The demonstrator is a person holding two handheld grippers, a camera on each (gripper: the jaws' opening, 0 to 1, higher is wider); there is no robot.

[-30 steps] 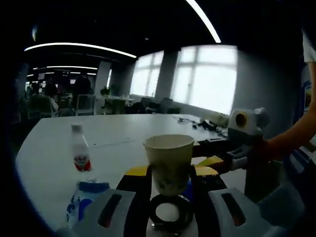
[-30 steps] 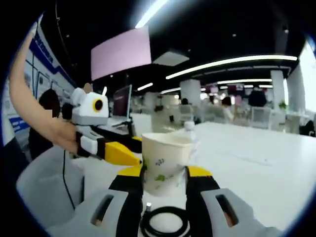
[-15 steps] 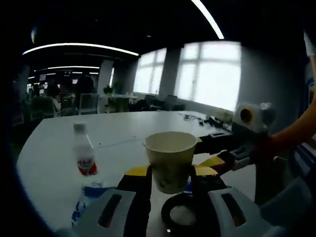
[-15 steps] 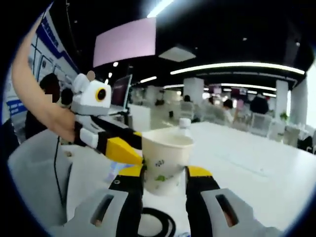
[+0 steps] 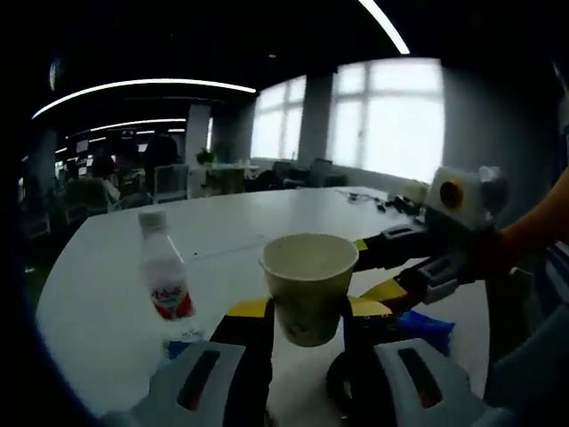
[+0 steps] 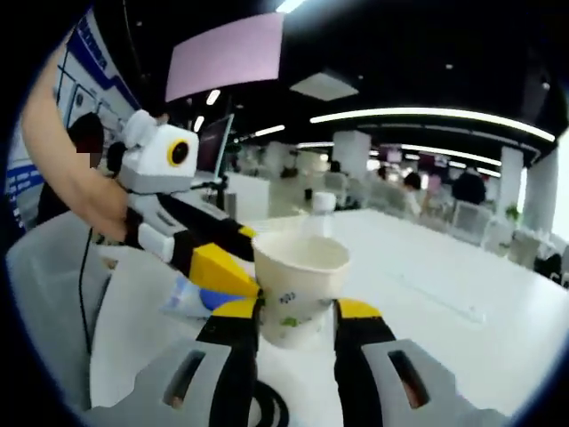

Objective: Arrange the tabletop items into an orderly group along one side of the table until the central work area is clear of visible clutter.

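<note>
A white paper cup [image 5: 308, 283] with a faint green print is off the white table [image 5: 107, 302], and both grippers grip it. My left gripper [image 5: 307, 311] is shut on its lower body between yellow pads. My right gripper [image 5: 363, 271] comes in from the right, one jaw behind the cup and one in front. In the right gripper view the same cup [image 6: 298, 289] sits between my right gripper's [image 6: 298, 311] pads. There my left gripper [image 6: 249, 262] reaches it from the left, held by a person's hand.
A clear water bottle [image 5: 166, 280] with a red label stands on the table left of the cup; its cap shows behind the cup [image 6: 318, 206]. A blue packet [image 5: 427, 327] and a black coil [image 5: 342, 387] lie below the cup. Office desks and chairs stand far behind.
Both grippers have carried the cup up and sideways over the table. The black coil has slid from under the cup toward the lower edge, and the bottle looks nearer.
</note>
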